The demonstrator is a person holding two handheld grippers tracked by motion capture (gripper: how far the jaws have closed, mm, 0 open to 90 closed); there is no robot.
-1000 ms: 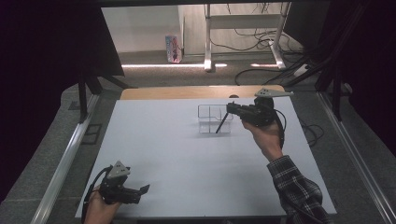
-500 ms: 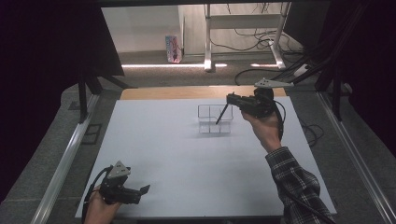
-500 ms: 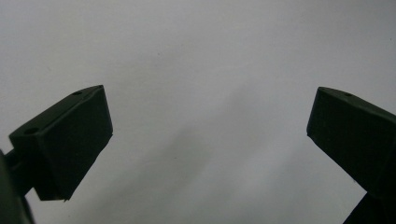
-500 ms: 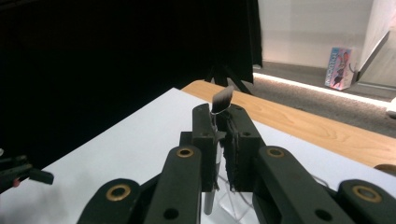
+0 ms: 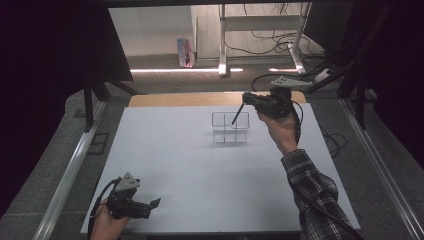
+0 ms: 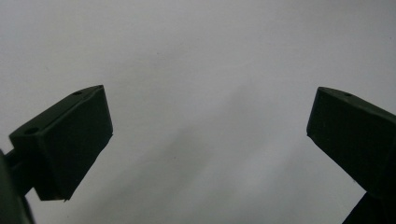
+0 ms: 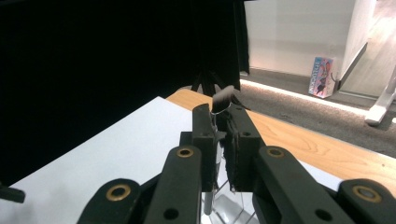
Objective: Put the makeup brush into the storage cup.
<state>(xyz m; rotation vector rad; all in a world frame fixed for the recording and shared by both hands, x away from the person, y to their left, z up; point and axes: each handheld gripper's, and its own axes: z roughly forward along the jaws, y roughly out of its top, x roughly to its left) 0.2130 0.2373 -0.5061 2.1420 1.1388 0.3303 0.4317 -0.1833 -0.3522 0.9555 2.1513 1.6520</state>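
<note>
My right gripper [image 5: 246,99] hangs above the back right of the white table [image 5: 200,170], shut on a small brush [image 5: 236,115]. The brush's dark handle slants down toward a clear compartment box [image 5: 229,134], with its lower end at the box's top edge. In the right gripper view the brush's bristle head [image 7: 222,99] sticks up past my closed right gripper [image 7: 223,116], and the clear box [image 7: 233,207] lies below. My left gripper [image 5: 154,204] rests at the table's front left, open; the left gripper view has the left gripper [image 6: 210,121] wide apart over bare white surface.
A wooden strip [image 5: 175,99] runs along the table's far edge. Metal rails [image 5: 70,170] flank both sides. On the floor beyond stand a small colourful carton [image 5: 184,51] and a white frame's legs [image 5: 222,50] with cables.
The right gripper has risen and drifted toward the far edge, drawing the brush upward so that its lower end has come up from inside the clear box. The left gripper has kept still.
</note>
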